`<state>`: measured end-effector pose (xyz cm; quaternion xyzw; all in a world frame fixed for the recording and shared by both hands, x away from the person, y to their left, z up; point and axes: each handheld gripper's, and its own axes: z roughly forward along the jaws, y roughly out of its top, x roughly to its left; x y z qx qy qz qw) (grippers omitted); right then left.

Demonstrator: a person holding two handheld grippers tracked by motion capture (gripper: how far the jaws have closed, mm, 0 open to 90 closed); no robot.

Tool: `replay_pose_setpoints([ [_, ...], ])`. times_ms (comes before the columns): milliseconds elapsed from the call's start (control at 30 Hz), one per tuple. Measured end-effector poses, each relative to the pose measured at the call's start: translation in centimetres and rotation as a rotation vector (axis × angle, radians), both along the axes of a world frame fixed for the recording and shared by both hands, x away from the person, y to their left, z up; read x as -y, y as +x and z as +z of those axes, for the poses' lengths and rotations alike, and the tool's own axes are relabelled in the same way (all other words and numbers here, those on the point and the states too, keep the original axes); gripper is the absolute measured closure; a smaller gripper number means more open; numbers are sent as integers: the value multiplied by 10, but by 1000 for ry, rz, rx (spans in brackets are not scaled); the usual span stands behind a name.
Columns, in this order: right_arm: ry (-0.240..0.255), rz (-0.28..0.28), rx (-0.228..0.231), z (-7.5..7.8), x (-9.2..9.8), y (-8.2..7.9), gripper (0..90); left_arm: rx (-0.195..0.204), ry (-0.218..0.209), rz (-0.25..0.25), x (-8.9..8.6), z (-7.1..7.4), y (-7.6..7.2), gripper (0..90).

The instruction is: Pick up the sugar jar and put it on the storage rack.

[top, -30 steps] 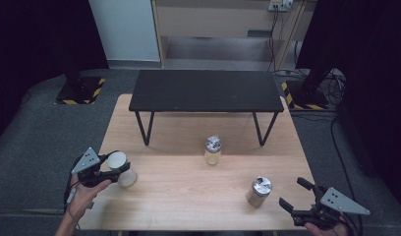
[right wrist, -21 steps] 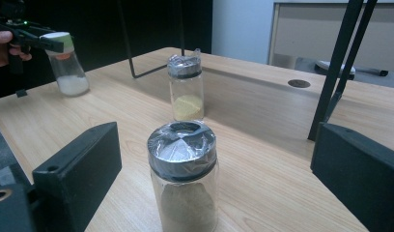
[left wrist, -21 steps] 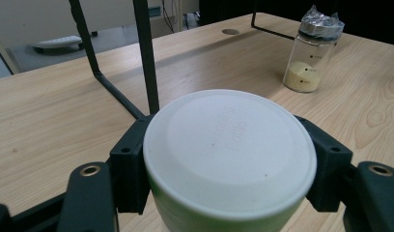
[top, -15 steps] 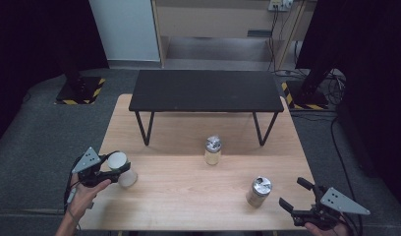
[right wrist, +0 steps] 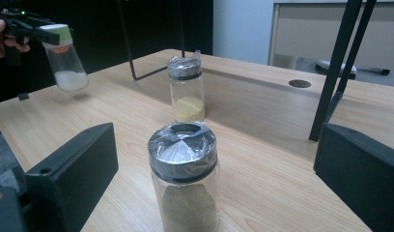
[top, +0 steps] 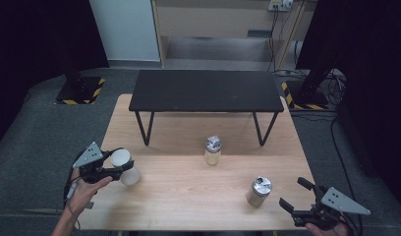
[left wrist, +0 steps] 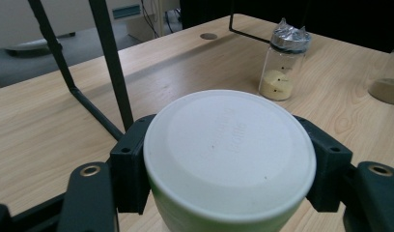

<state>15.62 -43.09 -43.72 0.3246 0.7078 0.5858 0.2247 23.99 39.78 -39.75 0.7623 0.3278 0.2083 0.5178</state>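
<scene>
My left gripper (top: 121,164) is shut on the white lid (left wrist: 229,145) of a clear jar (top: 130,176) holding white powder. It holds the jar tilted just above the wooden table (top: 188,196), at the left. The same jar (right wrist: 64,63) hangs far off in the right gripper view. My right gripper (top: 293,192) is open near the front right corner and its jaws have just been opening further. A foil-capped jar of brown powder (right wrist: 185,183) stands upright just ahead of them, apart from both pads (right wrist: 74,169).
A foil-capped jar of yellow powder (top: 213,151) stands mid-table, in front of a low black table (top: 206,91) whose thin legs (left wrist: 110,63) rest on the wood. The brown jar (top: 259,191) is at the front right.
The left gripper has risen a little with the white-lidded jar in it. The right hand has stayed where it was.
</scene>
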Motion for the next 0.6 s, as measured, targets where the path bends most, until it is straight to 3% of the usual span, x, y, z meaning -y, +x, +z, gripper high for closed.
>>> replay_pose_setpoints([
  [267,12,-4,1,-1,1,0,13,-24,10,-44,5,16,12,323],
  [600,11,-3,5,-1,1,-1,9,-26,18,-88,13,36,24,322],
])
